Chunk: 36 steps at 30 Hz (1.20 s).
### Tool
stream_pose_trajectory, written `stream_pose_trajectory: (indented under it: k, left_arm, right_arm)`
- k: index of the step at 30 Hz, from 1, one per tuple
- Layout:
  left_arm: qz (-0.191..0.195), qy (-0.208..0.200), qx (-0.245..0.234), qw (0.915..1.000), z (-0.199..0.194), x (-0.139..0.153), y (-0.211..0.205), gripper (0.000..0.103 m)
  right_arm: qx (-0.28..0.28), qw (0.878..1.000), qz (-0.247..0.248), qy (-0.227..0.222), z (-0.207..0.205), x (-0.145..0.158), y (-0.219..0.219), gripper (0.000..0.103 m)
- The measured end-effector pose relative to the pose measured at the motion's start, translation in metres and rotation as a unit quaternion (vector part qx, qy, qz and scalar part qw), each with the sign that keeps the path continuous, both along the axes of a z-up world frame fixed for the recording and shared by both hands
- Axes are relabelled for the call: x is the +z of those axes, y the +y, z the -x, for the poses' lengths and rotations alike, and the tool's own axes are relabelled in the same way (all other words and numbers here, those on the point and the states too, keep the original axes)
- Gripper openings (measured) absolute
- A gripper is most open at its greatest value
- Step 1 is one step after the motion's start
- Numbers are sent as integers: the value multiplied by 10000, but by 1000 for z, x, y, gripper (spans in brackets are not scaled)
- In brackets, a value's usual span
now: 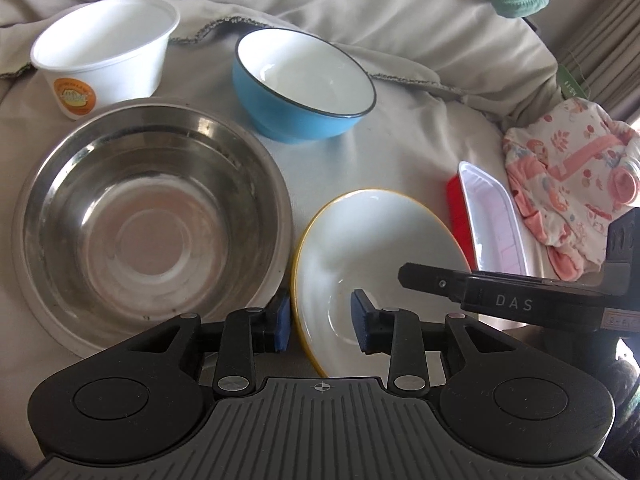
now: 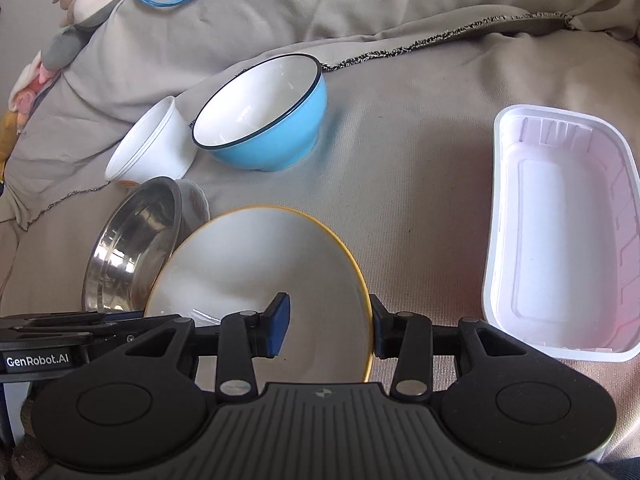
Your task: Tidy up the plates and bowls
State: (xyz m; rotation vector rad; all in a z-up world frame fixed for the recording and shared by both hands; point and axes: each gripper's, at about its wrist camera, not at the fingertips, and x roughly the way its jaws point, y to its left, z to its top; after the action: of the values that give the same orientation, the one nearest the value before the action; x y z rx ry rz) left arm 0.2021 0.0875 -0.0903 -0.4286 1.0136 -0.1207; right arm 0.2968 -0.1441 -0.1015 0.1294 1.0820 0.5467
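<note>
Yellow-rimmed white plate [image 2: 260, 276] tilted at 6 o'clock, steel bowl [image 1: 152, 208] touching it at 9, blue bowl [image 1: 304, 84] at 12, white plastic tub [image 1: 104, 56] at 11

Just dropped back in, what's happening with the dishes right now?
Both grippers are at the yellow-rimmed plate on the cloth-covered surface. The left gripper straddles one side of its rim, the right gripper the opposite side, jaws open. The steel bowl, blue bowl, white tub and white tray sit untouched.

Beige bedcover [image 2: 400, 184]; bowls [image 1: 152, 216]; tray [image 2: 560, 232]
</note>
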Motion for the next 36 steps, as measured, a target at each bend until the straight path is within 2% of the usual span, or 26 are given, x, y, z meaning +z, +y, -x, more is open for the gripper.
stream_pose_trajectory:
  k: [3, 5, 7, 10, 12, 14, 17, 21, 23, 25, 26, 27, 30, 34, 36]
  left_arm:
    - [55, -13, -61, 10000, -1, 1, 0, 35]
    - [297, -58, -2, 9995, -2, 3, 7, 35]
    - [589, -334, 226, 9974, -3, 7, 22, 35]
    - [784, -1068, 768, 9882, -10, 16, 40, 35]
    - [693, -1446, 1027, 9817, -27, 20, 48, 35]
    - [466, -1581, 1326, 9774, -51, 23, 53, 35]
    - [247, -1317, 1743, 9755, -88, 18, 65, 35]
    - [79, -888, 2005, 9756, -122, 6, 75, 35]
    - [-28, -762, 1850, 9798, -136, -1, 76, 35]
    - [-39, -530, 1654, 9848, -145, -12, 80, 35]
    - [38, -442, 1556, 9868, -149, -18, 81, 35]
    - [153, -409, 1455, 9884, -150, -24, 82, 34]
    - [191, -508, 1190, 9914, -149, -30, 77, 28]
    - [-304, -232, 893, 9953, -139, -13, 55, 29]
    - [-387, -105, 692, 9968, -137, -10, 47, 31]
  right_arm:
    - [46, 10000, 80, -29, 2, -1, 1, 41]
    - [99, 9999, 127, -20, 0, -1, 1, 41]
    - [97, 9997, 155, -153, -2, 4, -2, 41]
    - [-83, 9986, 107, -503, -10, 23, -7, 41]
    - [-203, 9976, -26, -659, -23, 37, -8, 41]
    - [-322, 9968, -167, -708, -44, 47, -2, 42]
    - [-608, 9964, -430, -413, -87, 48, 11, 51]
    - [-742, 9953, -620, 4, -140, 27, 36, 52]
    - [-674, 9963, -533, 94, -157, 13, 50, 52]
    - [-619, 9968, -455, 224, -168, -2, 62, 47]
    - [-546, 9968, -478, 320, -171, -9, 66, 37]
    - [-449, 9965, -556, 434, -173, -15, 69, 31]
    - [-242, 9974, -554, 398, -170, -22, 71, 28]
    - [-100, 9972, -603, 434, -157, -11, 61, 28]
    - [52, 9978, -474, 471, -148, -4, 56, 28]
